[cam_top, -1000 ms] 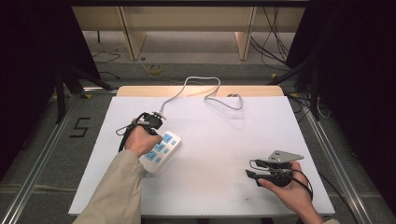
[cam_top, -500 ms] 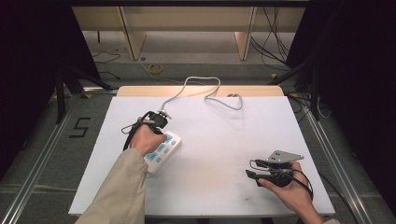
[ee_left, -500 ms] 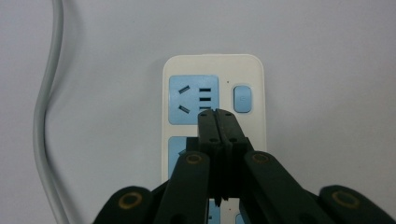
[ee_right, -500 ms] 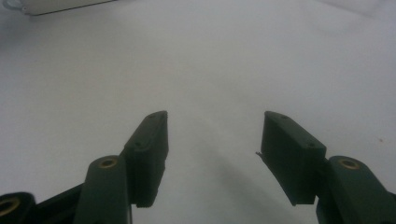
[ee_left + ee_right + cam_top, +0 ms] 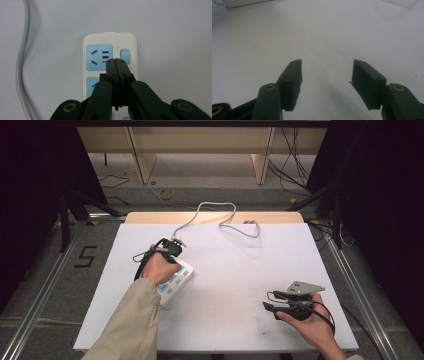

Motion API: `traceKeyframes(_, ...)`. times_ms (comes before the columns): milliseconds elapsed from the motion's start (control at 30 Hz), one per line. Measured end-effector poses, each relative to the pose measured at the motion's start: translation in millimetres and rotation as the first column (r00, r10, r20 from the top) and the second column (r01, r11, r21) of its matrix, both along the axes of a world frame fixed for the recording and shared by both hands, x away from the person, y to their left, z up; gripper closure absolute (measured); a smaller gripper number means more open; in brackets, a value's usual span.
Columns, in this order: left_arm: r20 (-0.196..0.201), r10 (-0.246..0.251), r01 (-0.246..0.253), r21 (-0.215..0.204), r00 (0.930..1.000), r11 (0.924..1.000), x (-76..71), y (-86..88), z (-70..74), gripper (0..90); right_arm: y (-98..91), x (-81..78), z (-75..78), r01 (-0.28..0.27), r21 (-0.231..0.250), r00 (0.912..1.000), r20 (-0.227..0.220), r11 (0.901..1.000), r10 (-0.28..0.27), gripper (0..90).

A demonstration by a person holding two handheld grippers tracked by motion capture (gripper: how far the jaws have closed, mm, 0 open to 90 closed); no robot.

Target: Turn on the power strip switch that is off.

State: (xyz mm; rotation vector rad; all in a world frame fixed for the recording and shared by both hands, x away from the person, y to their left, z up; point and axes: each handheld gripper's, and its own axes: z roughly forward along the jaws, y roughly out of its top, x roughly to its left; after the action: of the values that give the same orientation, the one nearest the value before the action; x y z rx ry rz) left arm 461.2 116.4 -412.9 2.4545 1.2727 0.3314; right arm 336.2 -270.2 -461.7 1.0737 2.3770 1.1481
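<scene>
Left gripper (image 5: 116,61): jaws pressed together, nothing between them, tips over the white power strip (image 5: 110,40) beside its blue switch (image 5: 125,56); actual contact impossible to judge. Right gripper (image 5: 327,72): jaws wide apart, empty, above bare white table (image 5: 324,32). Strip at table's left, partly hidden under left hand (image 5: 159,268); grey cable (image 5: 210,212) trailing away.
</scene>
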Motion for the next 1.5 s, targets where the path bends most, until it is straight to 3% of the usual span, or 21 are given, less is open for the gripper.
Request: traceKeyframes(1500,-0.014,-0.03,0.03,0.019,0.9994,0.9994,10.7,-20.7,-7.4,89.9,-0.4,0.1,0.2,-0.001,0.001,1.0,-0.001,1.0,0.001,42.0)
